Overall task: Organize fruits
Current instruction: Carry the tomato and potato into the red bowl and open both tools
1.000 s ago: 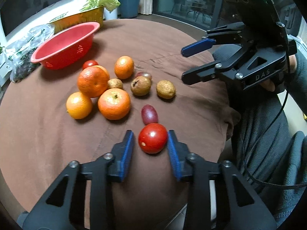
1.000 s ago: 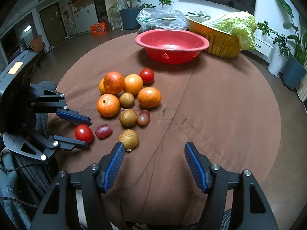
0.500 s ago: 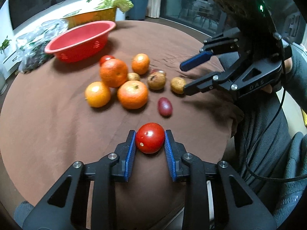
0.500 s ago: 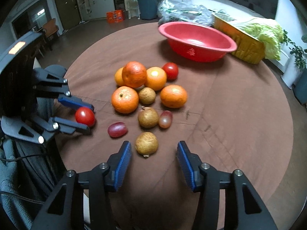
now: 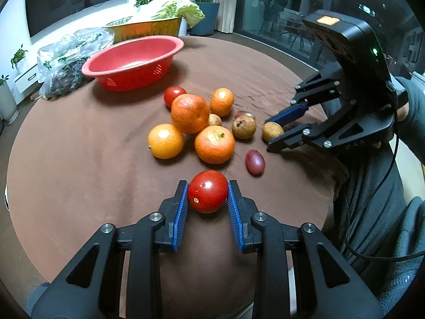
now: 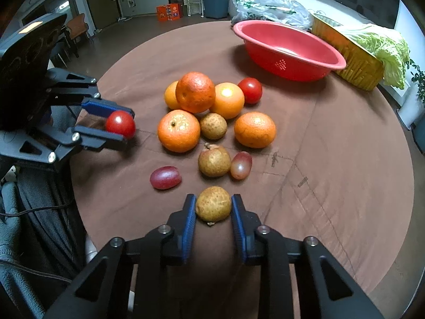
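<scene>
Red basin [image 6: 289, 53] standing bare inside at the far side of the brown-clothed bench [image 6: 345, 159], beside a gold tray [image 6: 350, 53] holding a cabbage [image 6: 382, 42]. Oranges [image 6: 195, 91], small brown fruits [image 6: 213, 160], grapes [image 6: 166, 177] and a second tomato [image 6: 250, 90] clustered mid-bench, between basin and grippers. Left hand-held gripper [image 5: 207, 199] pinching a tomato [image 5: 207, 191]; right hand-held gripper [image 6: 213, 210], jaws just closed in, pressing a brown fruit [image 6: 213, 204].
</scene>
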Demonstrator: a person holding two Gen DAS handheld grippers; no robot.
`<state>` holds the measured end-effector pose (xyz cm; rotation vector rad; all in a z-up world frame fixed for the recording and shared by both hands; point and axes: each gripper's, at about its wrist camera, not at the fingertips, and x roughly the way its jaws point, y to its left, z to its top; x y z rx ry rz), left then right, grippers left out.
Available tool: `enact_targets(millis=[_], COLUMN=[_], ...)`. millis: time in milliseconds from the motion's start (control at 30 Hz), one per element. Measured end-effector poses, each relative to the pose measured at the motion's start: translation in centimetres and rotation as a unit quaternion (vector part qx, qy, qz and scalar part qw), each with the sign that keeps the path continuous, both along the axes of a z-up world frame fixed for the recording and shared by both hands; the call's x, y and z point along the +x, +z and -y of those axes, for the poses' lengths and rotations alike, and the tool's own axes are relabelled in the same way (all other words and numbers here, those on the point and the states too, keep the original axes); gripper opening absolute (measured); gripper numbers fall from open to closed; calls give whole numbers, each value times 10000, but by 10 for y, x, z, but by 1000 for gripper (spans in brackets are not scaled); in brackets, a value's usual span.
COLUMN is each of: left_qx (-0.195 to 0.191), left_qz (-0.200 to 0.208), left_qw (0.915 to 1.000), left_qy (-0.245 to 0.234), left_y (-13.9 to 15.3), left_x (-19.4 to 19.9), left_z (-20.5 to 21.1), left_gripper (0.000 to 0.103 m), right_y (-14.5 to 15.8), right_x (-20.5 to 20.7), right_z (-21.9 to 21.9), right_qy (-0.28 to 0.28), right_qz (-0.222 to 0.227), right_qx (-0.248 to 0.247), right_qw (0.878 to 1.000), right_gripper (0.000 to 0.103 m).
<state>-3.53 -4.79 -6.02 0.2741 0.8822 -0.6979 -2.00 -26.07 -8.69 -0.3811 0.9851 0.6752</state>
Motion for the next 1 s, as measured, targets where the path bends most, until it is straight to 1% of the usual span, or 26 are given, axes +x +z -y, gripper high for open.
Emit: enact_targets(millis=[167, 300, 400, 533, 633, 733, 800, 867, 933, 1000], left_qx=[-19, 109, 184, 448, 711, 905, 1026, 1105, 1218, 1360], left_qz=[125, 408, 701, 1095, 1239, 1218, 1074, 911, 709, 611], left_qw=[9997, 9985, 9965, 9923, 9894, 9884, 9889, 9895, 9896, 9882], left_qy=[199, 351, 406, 375, 250, 91, -48, -177, -278, -347], left_y=[10, 29, 47, 70, 81, 84, 81, 72, 61, 50], left_x=[11, 35, 61, 104, 142, 178, 201, 223, 241, 254], left_z=[-16, -30, -36, -33, -20, -7, 6, 15, 23, 29], left_gripper=[28, 28, 28, 28, 28, 28, 28, 28, 28, 28], right_y=[13, 32, 51, 75, 92, 101, 102, 100, 93, 85], right_x=[4, 20, 39, 73, 102, 134, 155, 169, 186, 197], right_z=[13, 32, 42, 46, 39, 28, 17, 11, 2, -5], right_qy=[-151, -421, -596, -718, -649, -533, -430, -345, -255, -192], right_qz=[82, 326, 601, 898, 1043, 1098, 1063, 963, 881, 829], right_qx=[138, 256, 306, 412, 452, 370, 304, 252, 65, -105], right_qw=[9998, 9983, 9959, 9925, 9914, 9918, 9929, 9944, 9958, 9963], right_gripper=[29, 29, 29, 29, 29, 29, 29, 29, 29, 29])
